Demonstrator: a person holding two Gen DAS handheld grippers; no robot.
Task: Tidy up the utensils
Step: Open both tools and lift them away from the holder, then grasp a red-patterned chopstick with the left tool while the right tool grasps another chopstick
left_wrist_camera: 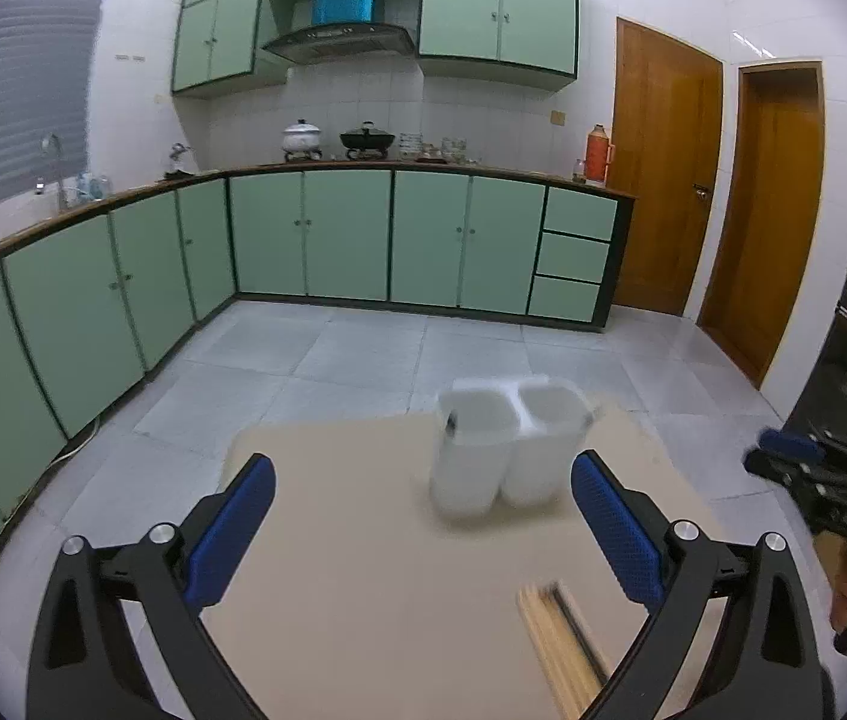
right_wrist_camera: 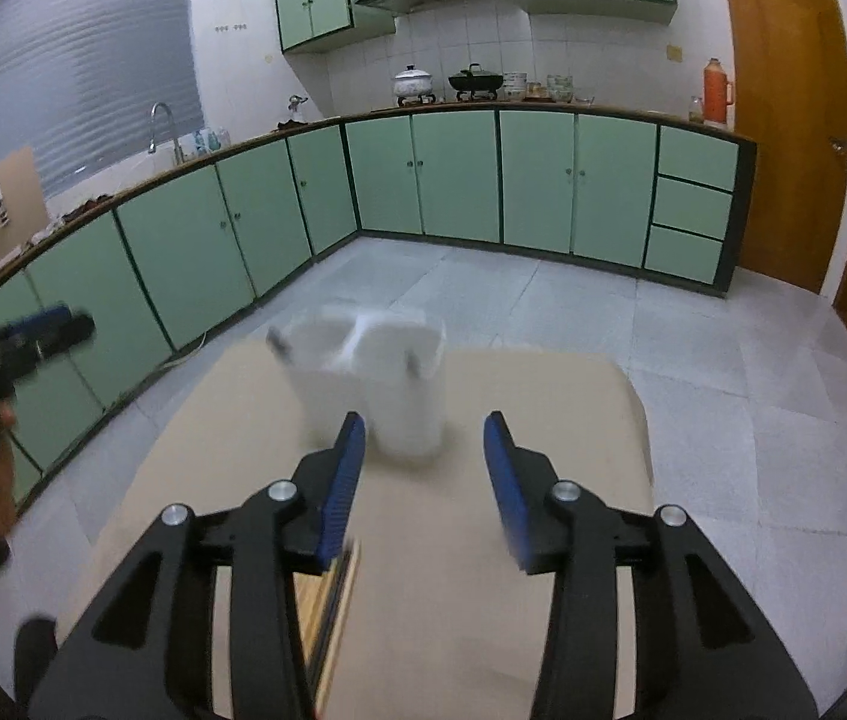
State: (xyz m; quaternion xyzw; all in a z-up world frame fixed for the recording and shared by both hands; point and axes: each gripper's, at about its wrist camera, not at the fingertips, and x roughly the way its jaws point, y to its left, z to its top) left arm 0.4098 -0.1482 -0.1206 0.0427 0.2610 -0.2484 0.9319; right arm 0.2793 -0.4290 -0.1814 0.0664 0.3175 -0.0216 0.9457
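A bundle of long wooden and dark chopsticks [left_wrist_camera: 564, 642] is being seen lying flat on the beige rectangular surface [left_wrist_camera: 363, 540], at the lower right of the left wrist view and at the lower centre-left of the right wrist view, partly hidden there behind the claw's left finger. A white two-compartment plastic utensil holder [left_wrist_camera: 504, 450] is standing upright toward the far edge of the surface, in the middle of both frames and blurred; nothing is being shown inside it. The left claw [left_wrist_camera: 423, 528] is being held released, its blue pads spread wide and gripping nothing, above the bare surface. The right claw [right_wrist_camera: 423, 480] is likewise being held released and empty, with the chopsticks just beside its left finger. Organizing is being judged as not yet begun. A risk is being seen in the bundle itself: thin sticks lying flat may be scattered or only partly gathered if the claw is closed off-centre, and the light holder may be tipped if it is being struck during insertion.
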